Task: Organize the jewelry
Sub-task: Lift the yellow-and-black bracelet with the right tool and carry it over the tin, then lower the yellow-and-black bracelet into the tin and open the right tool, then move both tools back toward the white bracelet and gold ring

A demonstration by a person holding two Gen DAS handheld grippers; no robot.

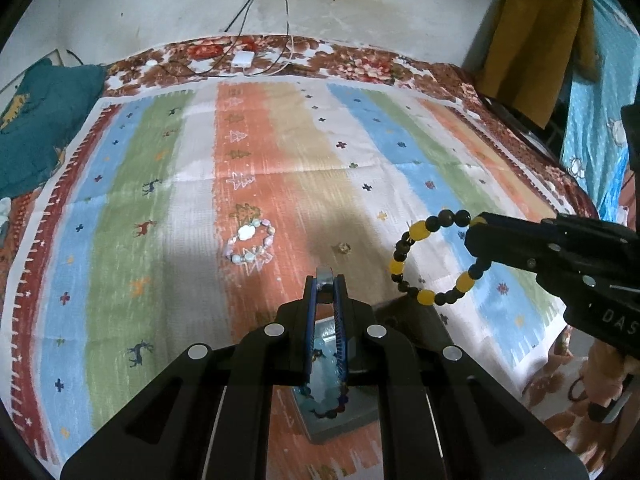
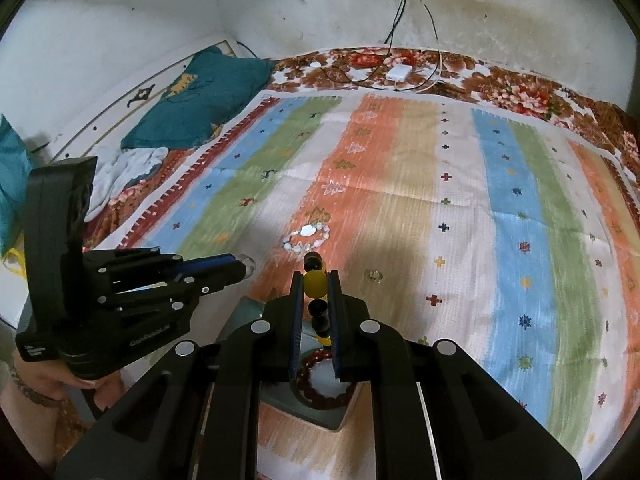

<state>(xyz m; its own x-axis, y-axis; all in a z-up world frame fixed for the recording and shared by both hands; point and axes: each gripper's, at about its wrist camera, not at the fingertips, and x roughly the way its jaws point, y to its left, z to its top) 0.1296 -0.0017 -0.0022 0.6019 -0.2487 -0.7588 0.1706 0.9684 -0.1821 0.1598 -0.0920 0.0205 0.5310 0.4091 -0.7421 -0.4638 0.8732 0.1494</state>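
My right gripper [image 2: 316,280] is shut on a yellow-and-black bead bracelet [image 1: 434,258], which hangs in the air to the right of my left gripper; the bracelet also shows between the right fingers [image 2: 316,284]. My left gripper [image 1: 325,280] is shut on a small silvery ring [image 1: 324,272], also seen from the right wrist [image 2: 249,265]. A grey jewelry box [image 1: 340,416] sits below both grippers with bead bracelets in it; the box also shows in the right wrist view [image 2: 320,408]. A pale pastel bead bracelet [image 1: 250,242] and a small clear ring [image 1: 343,246] lie on the striped cloth.
The striped cloth [image 1: 280,152] covers a bed with a floral sheet. A white charger with cables [image 1: 242,58] lies at the far edge. A teal pillow [image 1: 36,128] is at the left. A yellow garment [image 1: 536,40] hangs at the right.
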